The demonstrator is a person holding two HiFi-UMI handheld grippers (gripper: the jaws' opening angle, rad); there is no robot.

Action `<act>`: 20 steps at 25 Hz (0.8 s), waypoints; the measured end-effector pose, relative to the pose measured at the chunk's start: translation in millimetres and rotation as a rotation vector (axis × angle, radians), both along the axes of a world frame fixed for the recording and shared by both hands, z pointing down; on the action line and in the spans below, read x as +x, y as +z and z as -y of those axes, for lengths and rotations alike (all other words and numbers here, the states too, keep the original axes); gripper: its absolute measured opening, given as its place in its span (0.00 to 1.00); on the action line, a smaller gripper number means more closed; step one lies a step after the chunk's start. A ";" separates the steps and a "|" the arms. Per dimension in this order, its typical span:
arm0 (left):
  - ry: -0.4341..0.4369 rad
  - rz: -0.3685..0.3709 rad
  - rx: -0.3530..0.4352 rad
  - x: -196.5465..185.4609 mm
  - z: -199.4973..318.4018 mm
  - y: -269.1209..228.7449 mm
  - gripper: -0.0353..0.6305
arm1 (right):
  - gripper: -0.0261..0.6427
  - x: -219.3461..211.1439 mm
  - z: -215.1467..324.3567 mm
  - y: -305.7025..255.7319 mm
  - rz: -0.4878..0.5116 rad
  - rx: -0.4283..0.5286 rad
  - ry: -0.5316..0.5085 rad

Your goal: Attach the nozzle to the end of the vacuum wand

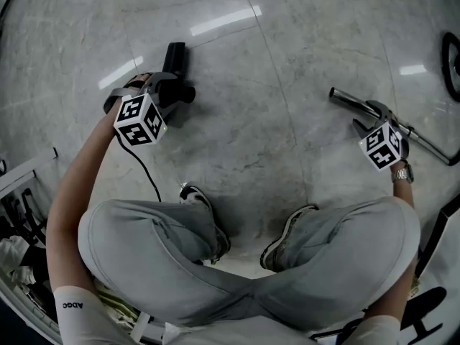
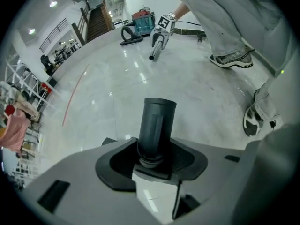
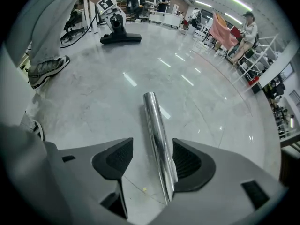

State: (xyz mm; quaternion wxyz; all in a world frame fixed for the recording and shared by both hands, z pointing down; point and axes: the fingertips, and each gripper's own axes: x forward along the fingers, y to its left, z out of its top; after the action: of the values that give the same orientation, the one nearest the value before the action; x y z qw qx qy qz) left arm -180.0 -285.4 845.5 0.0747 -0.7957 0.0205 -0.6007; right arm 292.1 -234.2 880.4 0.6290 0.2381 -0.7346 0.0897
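The black floor nozzle (image 1: 175, 65) lies on the pale marble floor at the upper left of the head view. Its round neck (image 2: 156, 125) stands up between the pads of my left gripper (image 2: 152, 156), which is shut on it. To the right lies the chrome vacuum wand (image 1: 346, 100), its open end pointing left. My right gripper (image 3: 152, 161) straddles the wand (image 3: 157, 135) with its jaws open: the tube rests against the right pad and a gap shows at the left pad. In the head view the left gripper (image 1: 172, 93) and the right gripper (image 1: 370, 117) are far apart.
I see the person's crossed legs and both shoes (image 1: 287, 239) at the bottom middle. A black cable (image 1: 147, 175) runs from the left gripper. The teal vacuum body and hose (image 2: 139, 23) sit beyond the wand. Racks and standing people (image 3: 246, 34) line the far side.
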 end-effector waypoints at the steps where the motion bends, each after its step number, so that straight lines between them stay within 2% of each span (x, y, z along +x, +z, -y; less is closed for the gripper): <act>1: 0.033 0.011 -0.012 9.4 -3.6 -3.6 0.35 | 0.39 3.8 1.1 -0.6 0.003 0.007 0.005; 3: 0.083 0.030 -0.032 28.9 -11.4 -10.6 0.35 | 0.39 9.6 4.6 -1.1 0.015 0.026 0.012; 8: 0.149 0.024 -0.092 81.1 -41.5 -21.9 0.35 | 0.39 14.8 0.4 1.1 0.053 0.044 0.009; 12: 0.190 0.041 -0.045 134.2 -37.9 -9.8 0.35 | 0.39 15.4 -1.8 -0.4 0.079 0.050 -0.007; 14: 0.167 0.031 -0.027 160.8 -28.0 -6.7 0.35 | 0.39 17.6 -0.3 -0.4 0.083 0.038 -0.028; 16: 0.116 -0.011 -0.017 185.5 -17.0 -8.2 0.35 | 0.39 23.0 1.6 1.8 0.076 0.019 -0.044; 20: 0.043 -0.069 0.028 216.1 -9.0 -3.3 0.35 | 0.39 31.1 6.3 13.7 0.051 -0.012 -0.047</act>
State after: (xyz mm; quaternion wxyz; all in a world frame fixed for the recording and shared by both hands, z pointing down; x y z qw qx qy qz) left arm 36.1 -276.5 842.2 0.0978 -0.8152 0.0143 -0.5707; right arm 323.2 -240.6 894.1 0.6136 0.2147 -0.7550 0.0855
